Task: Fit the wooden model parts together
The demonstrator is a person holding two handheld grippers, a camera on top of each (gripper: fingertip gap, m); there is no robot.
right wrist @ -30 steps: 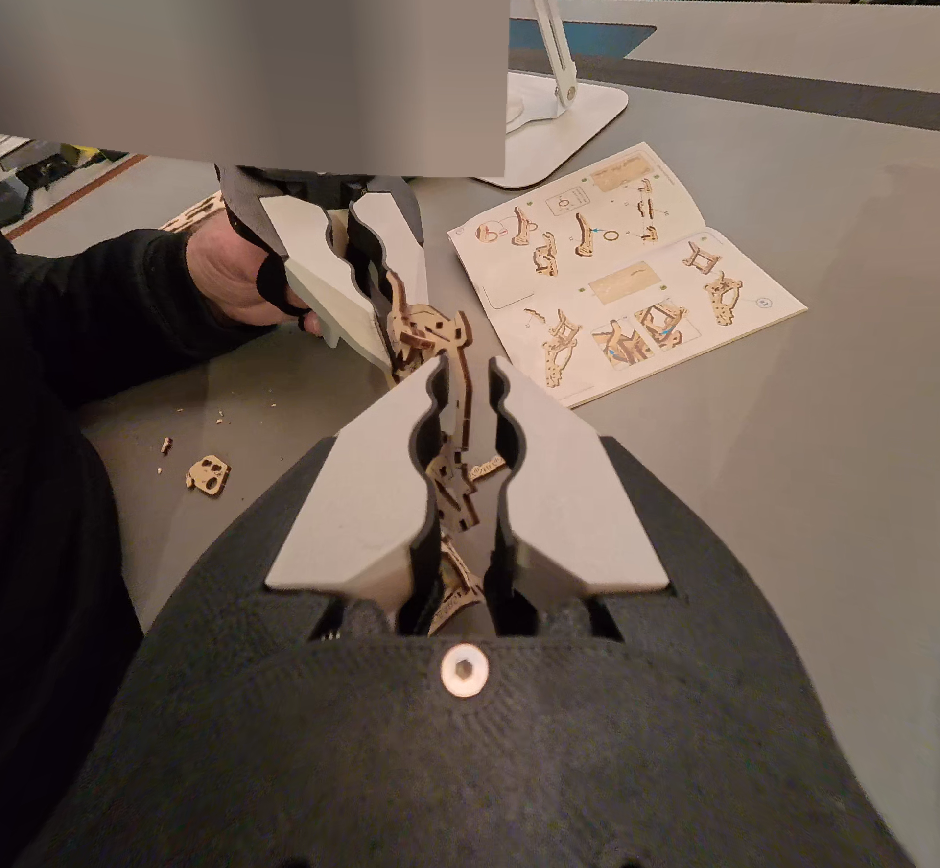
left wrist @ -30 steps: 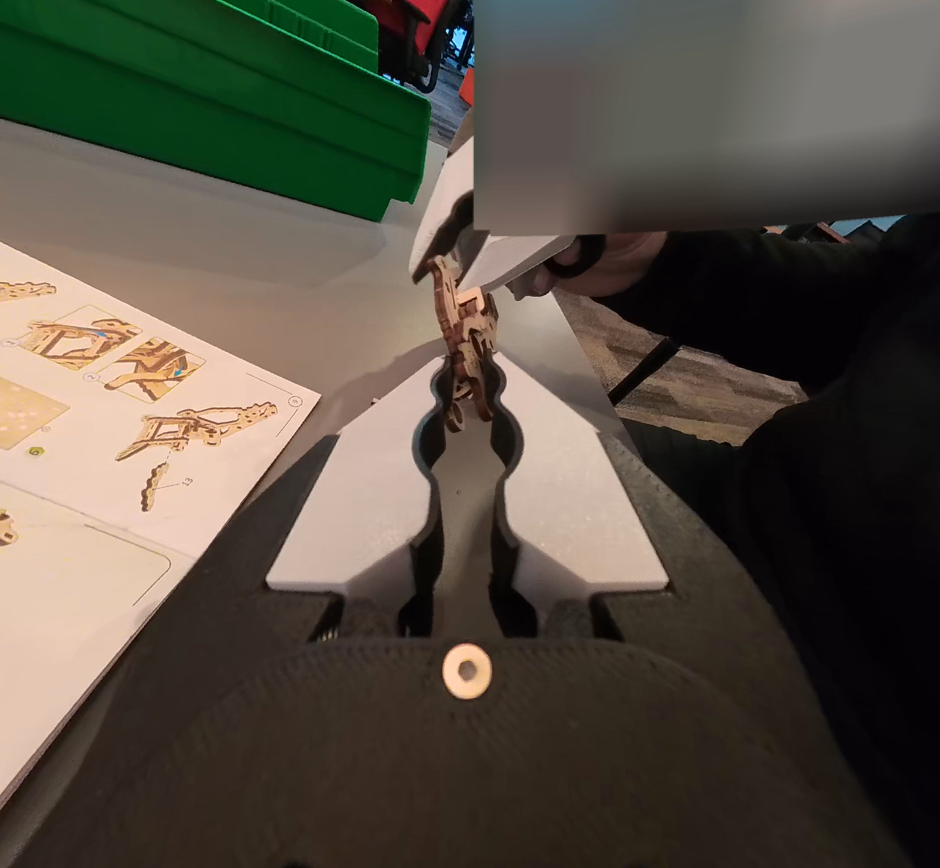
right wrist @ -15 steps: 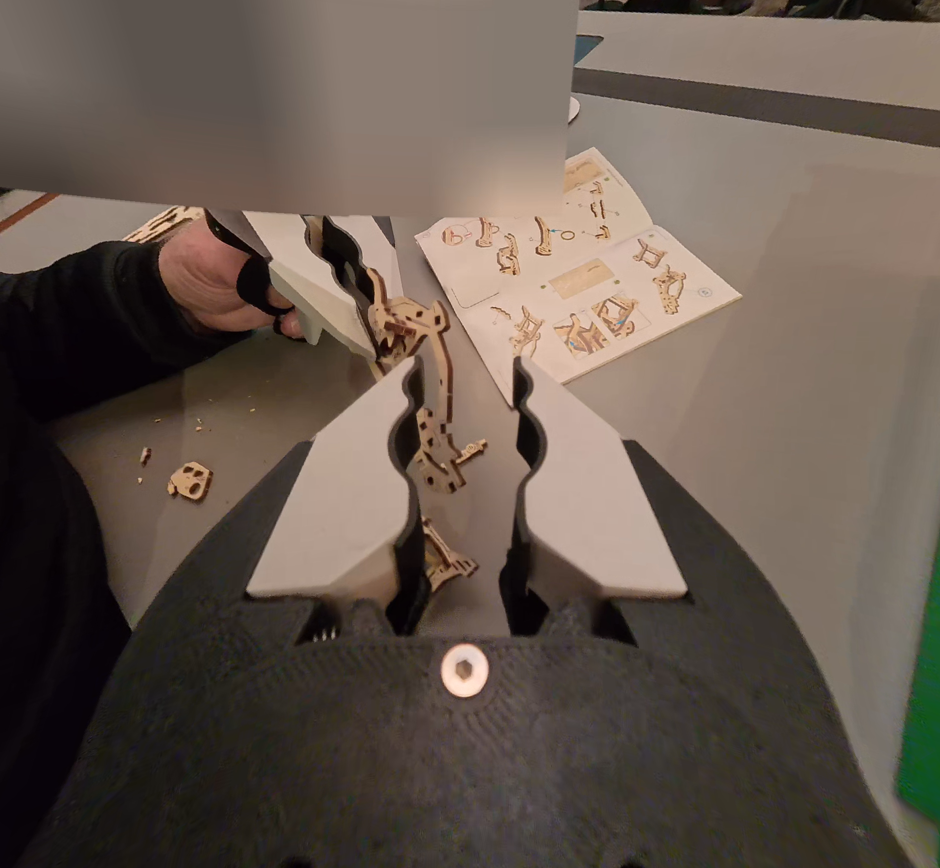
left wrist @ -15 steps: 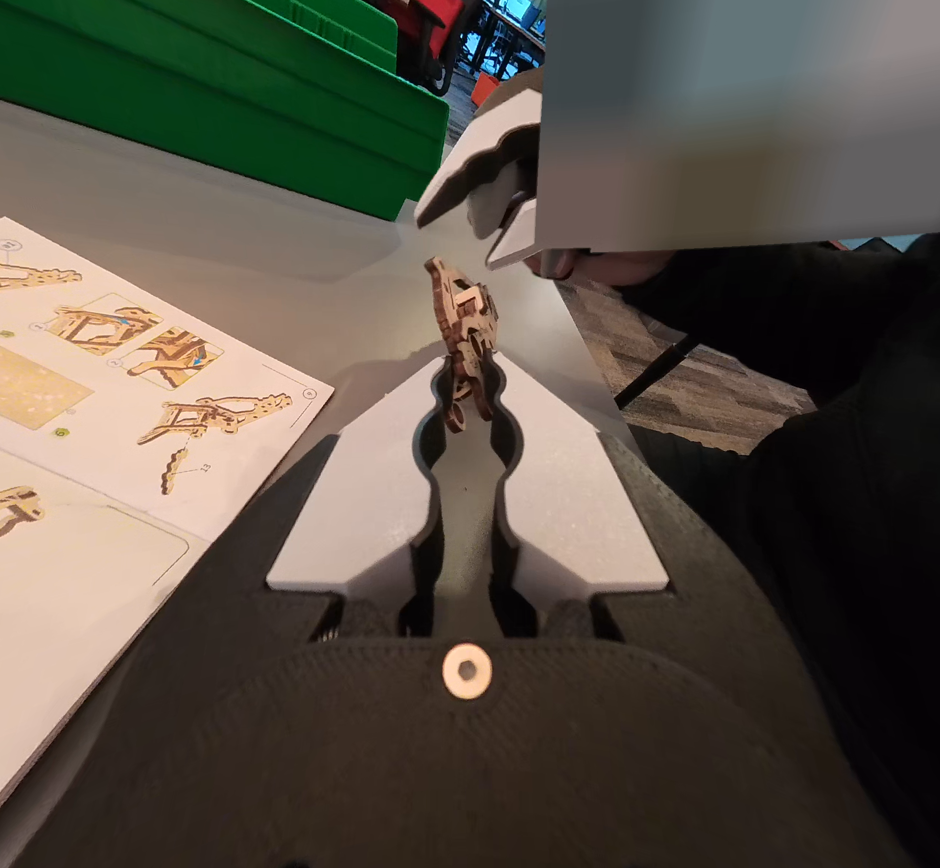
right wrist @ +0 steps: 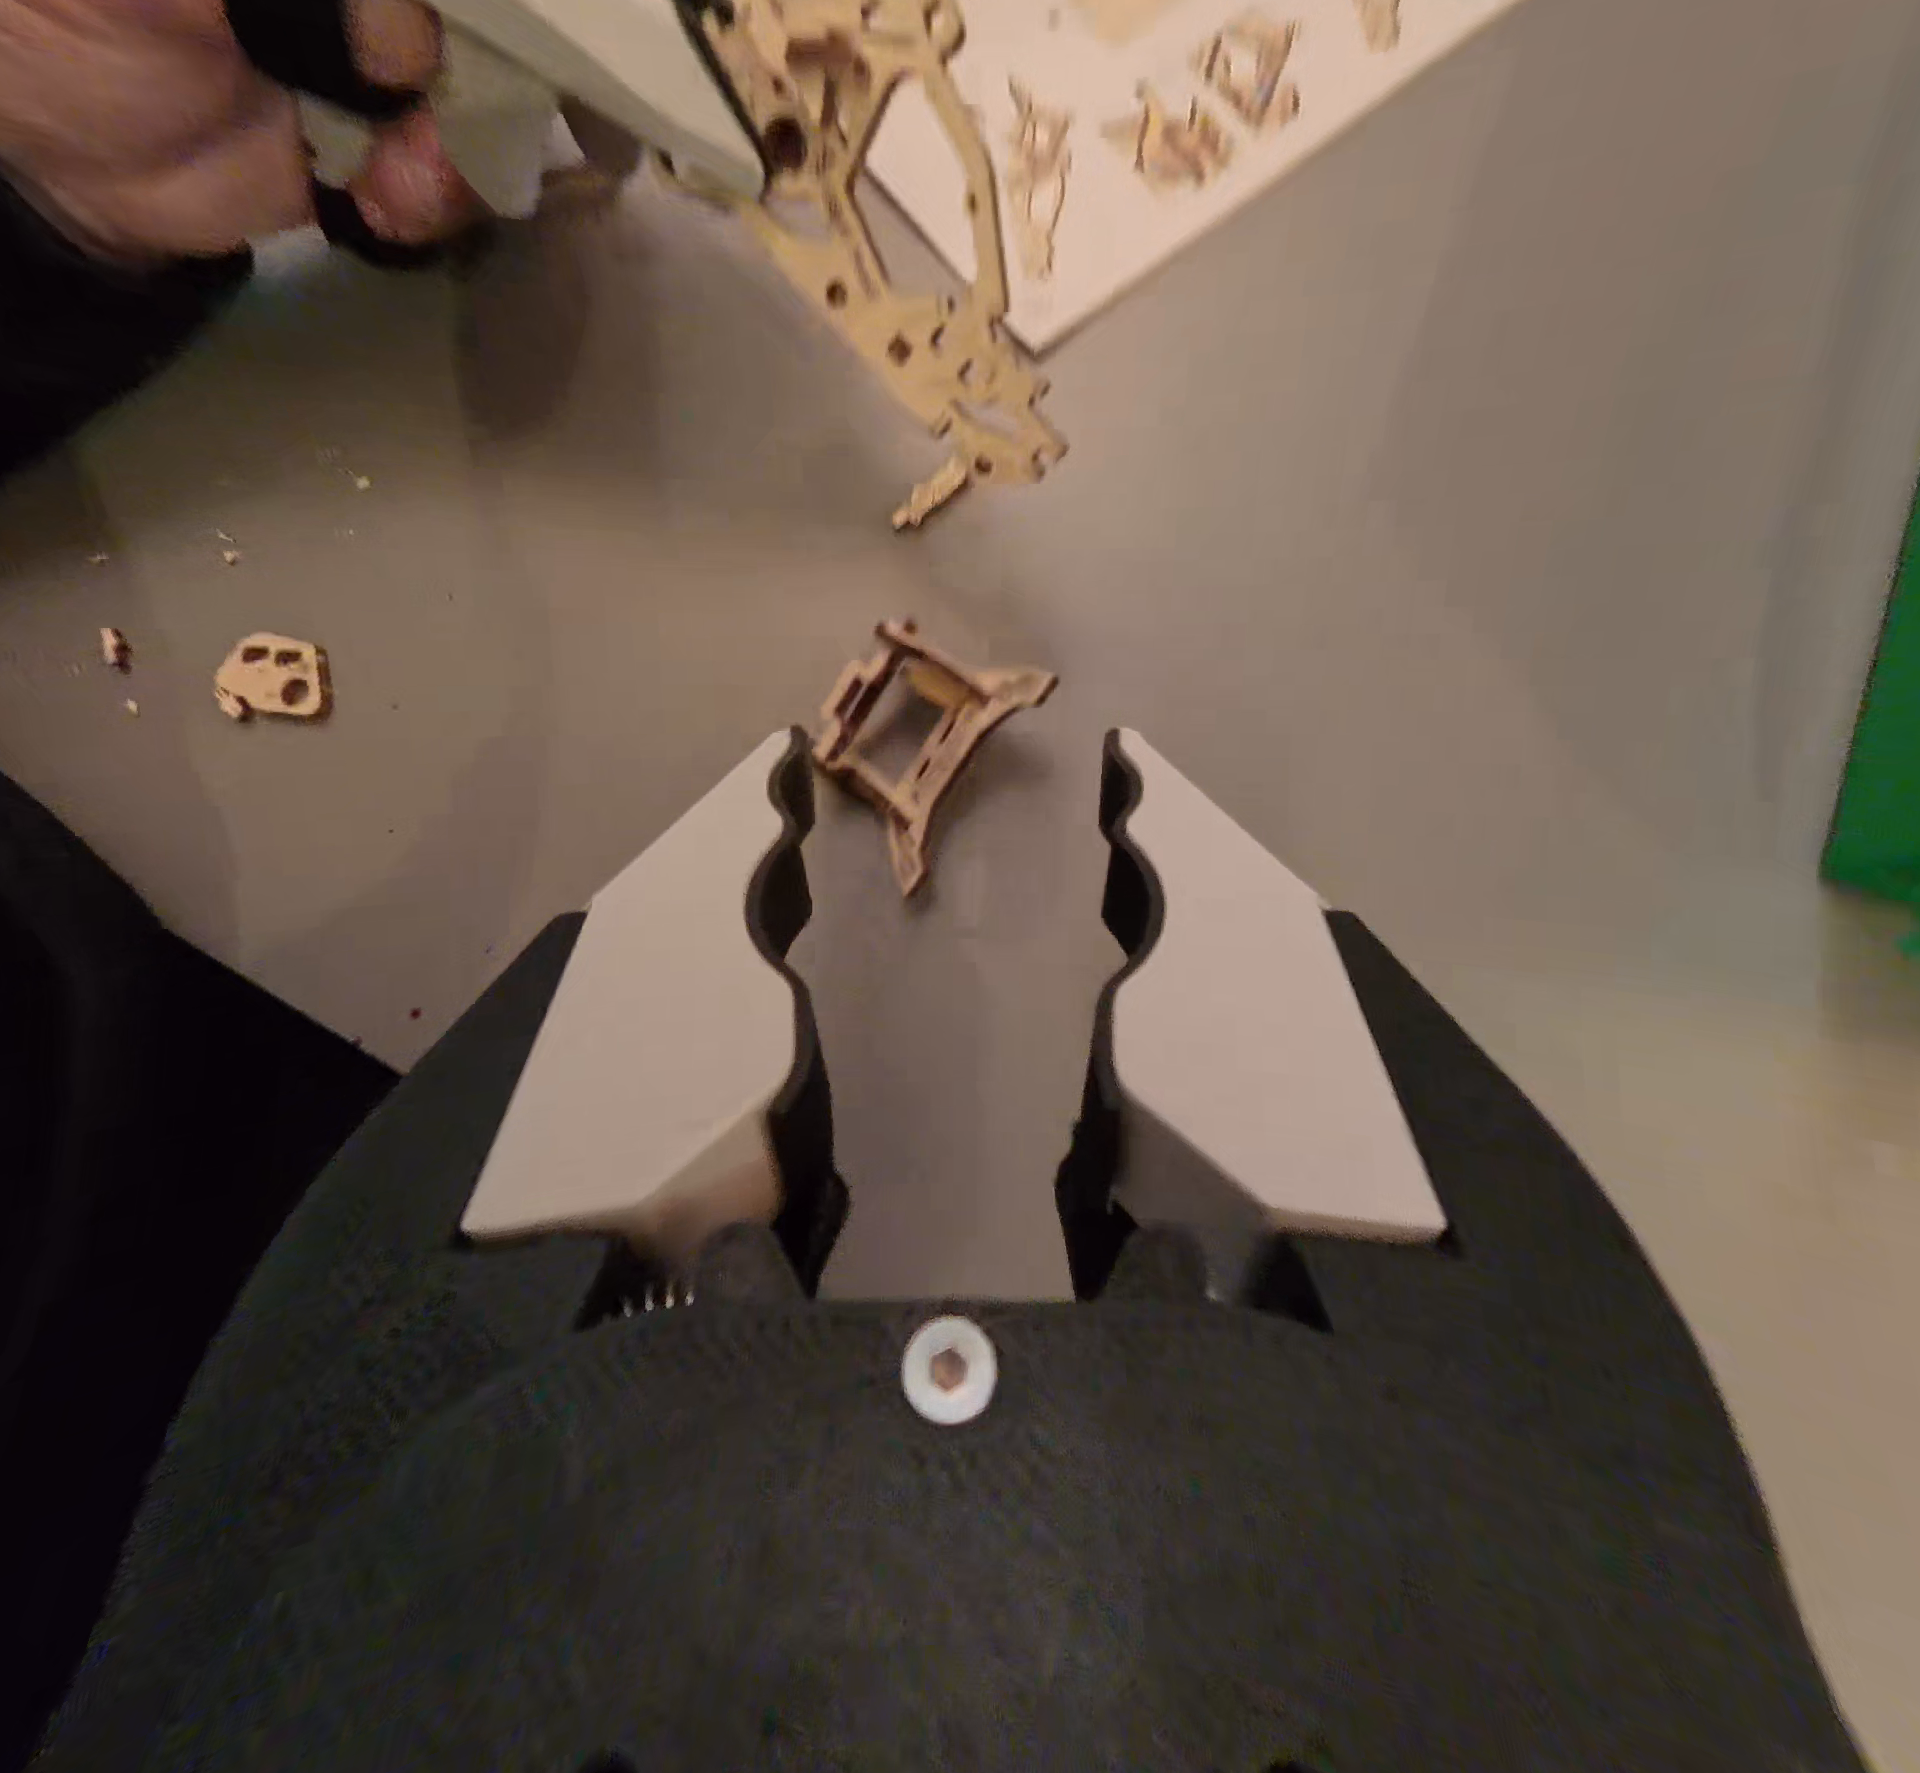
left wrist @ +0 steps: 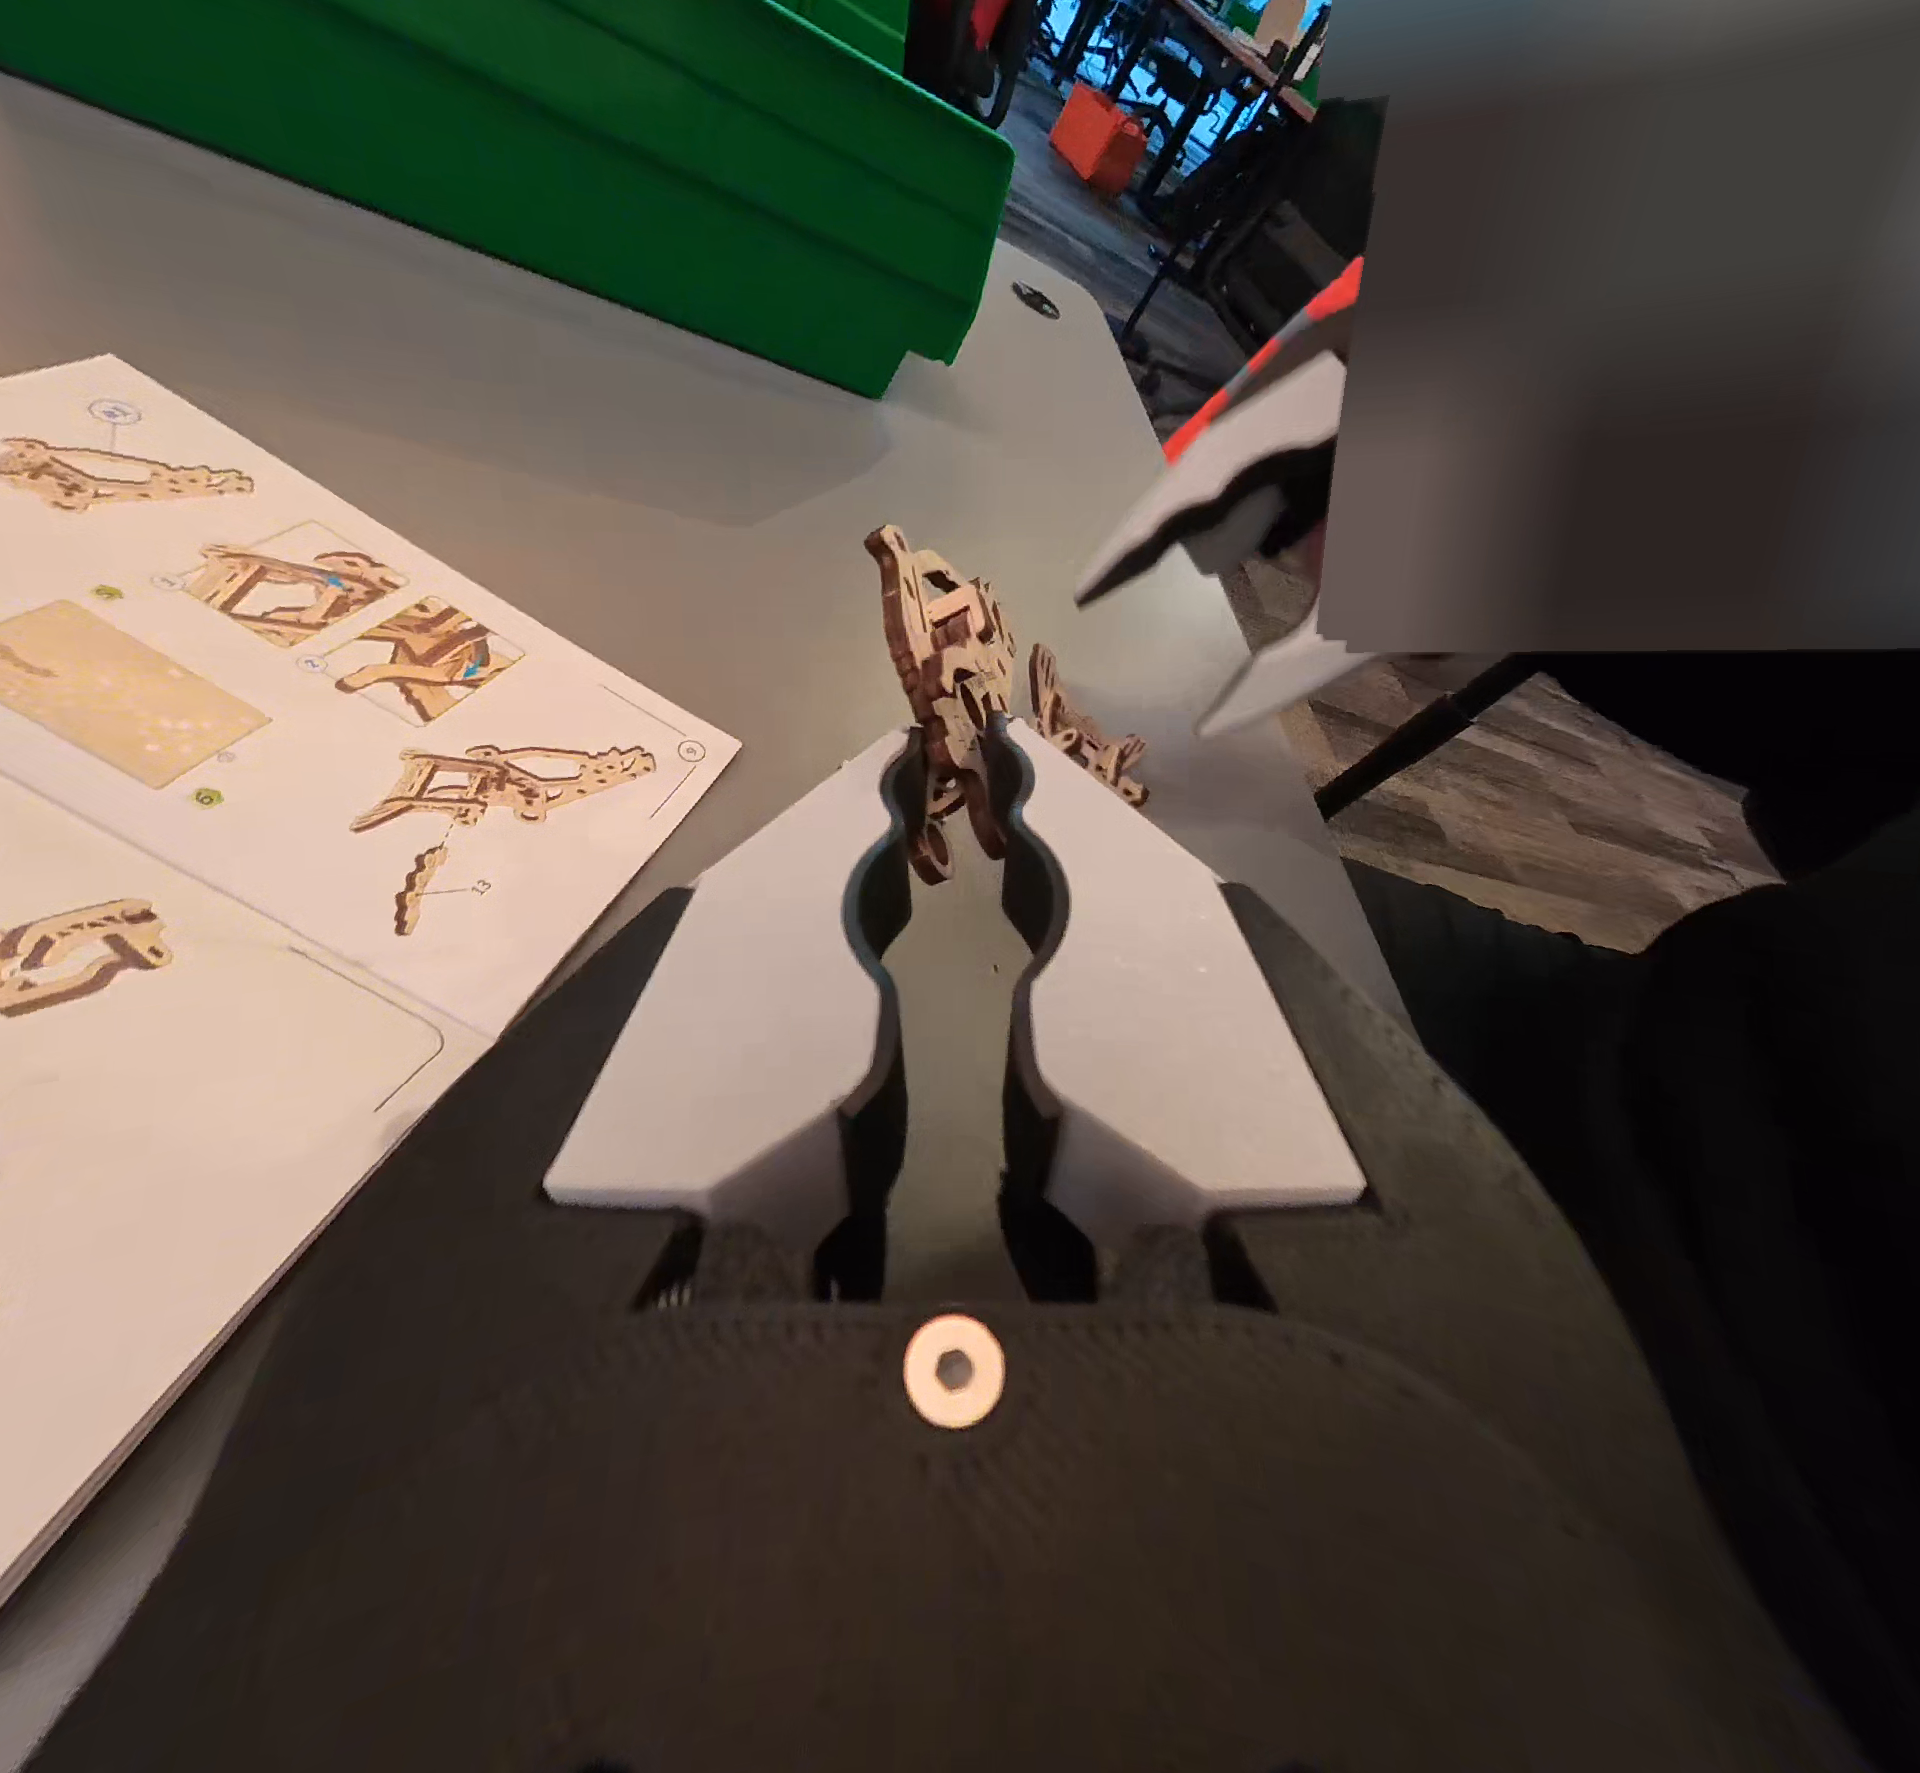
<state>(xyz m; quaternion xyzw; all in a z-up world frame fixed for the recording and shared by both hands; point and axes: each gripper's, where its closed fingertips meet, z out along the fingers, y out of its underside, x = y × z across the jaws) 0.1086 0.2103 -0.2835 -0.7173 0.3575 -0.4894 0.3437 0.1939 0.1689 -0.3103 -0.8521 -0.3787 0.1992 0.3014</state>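
- Assembly of laser-cut wood [left wrist: 940, 674], a long arm-like frame, is pinched between the tips of the left gripper [left wrist: 954, 767], whose jaws are nearly closed on one end; in the right wrist view the free end hangs down toward the grey worktop [right wrist: 1455, 580] near the corner of the instruction booklet [right wrist: 1195, 61].
- A smaller wooden frame piece [right wrist: 920, 736] lies on the worktop just ahead of the right gripper [right wrist: 951, 757], close to its left fingertip and not held.
- The right gripper's jaws stand wide apart with nothing between them.
- Judged from this, the step in hand is picking up the small frame to join it to the held assembly.
- To do it well: centre the gap over the frame, close on its flat side walls and not its thin legs, and lift without twisting; the wood looks thin and brittle.
- The left gripper should hold the assembly steady and present its free end squarely.
- A small cut-out scrap [right wrist: 272, 679] and crumbs lie toward the worktop's near left edge, well apart from the work.
- Green bins [left wrist: 468, 113] stand stacked along the worktop's far edge; their contents are hidden.
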